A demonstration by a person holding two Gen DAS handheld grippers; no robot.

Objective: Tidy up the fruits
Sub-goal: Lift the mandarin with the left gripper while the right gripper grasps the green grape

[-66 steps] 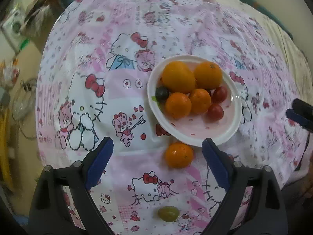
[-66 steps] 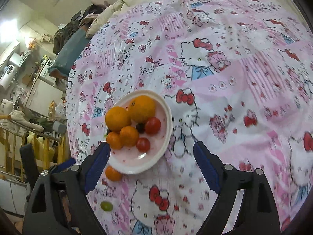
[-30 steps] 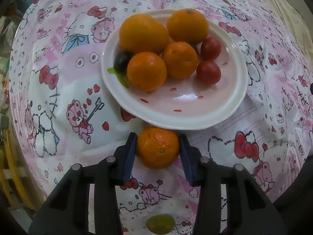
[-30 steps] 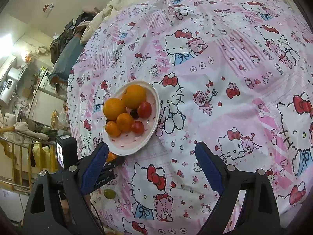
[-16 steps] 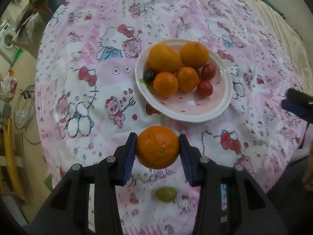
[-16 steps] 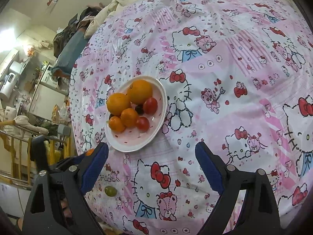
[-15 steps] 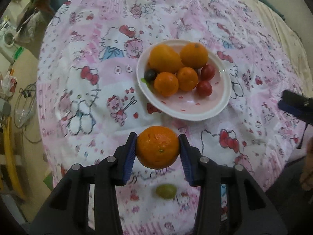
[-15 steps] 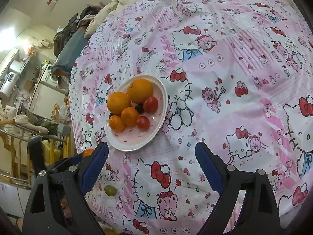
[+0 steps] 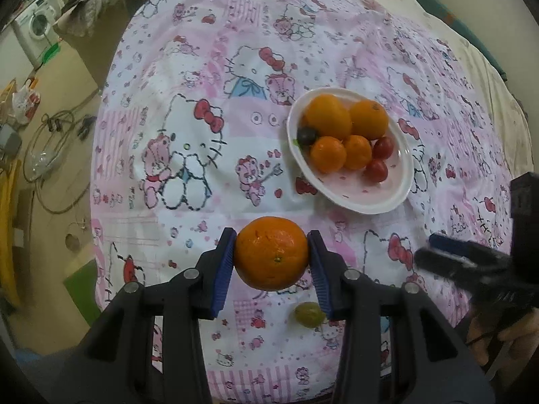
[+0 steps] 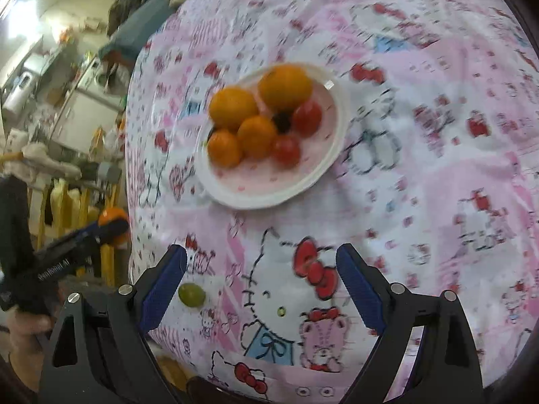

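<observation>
Mandarin [image 9: 271, 253] hangs clamped in left gripper [image 9: 272, 262], short of plate [image 9: 402, 165] rim.

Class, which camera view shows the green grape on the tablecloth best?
The right wrist view: the green grape lies unobstructed on the cloth beside the right tool's left finger. In the left wrist view, the grape is partly hidden behind a finger of the left tool.

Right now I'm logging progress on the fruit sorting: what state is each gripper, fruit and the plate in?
Left gripper: shut on the tangerine, held above the cloth.
Tangerine: gripped between the jaws, off the plate.
Right gripper: open, holding nothing.
Green grape: loose on the cloth, outside the plate.
Plate: holds oranges, two cherry tomatoes and one dark fruit.
</observation>
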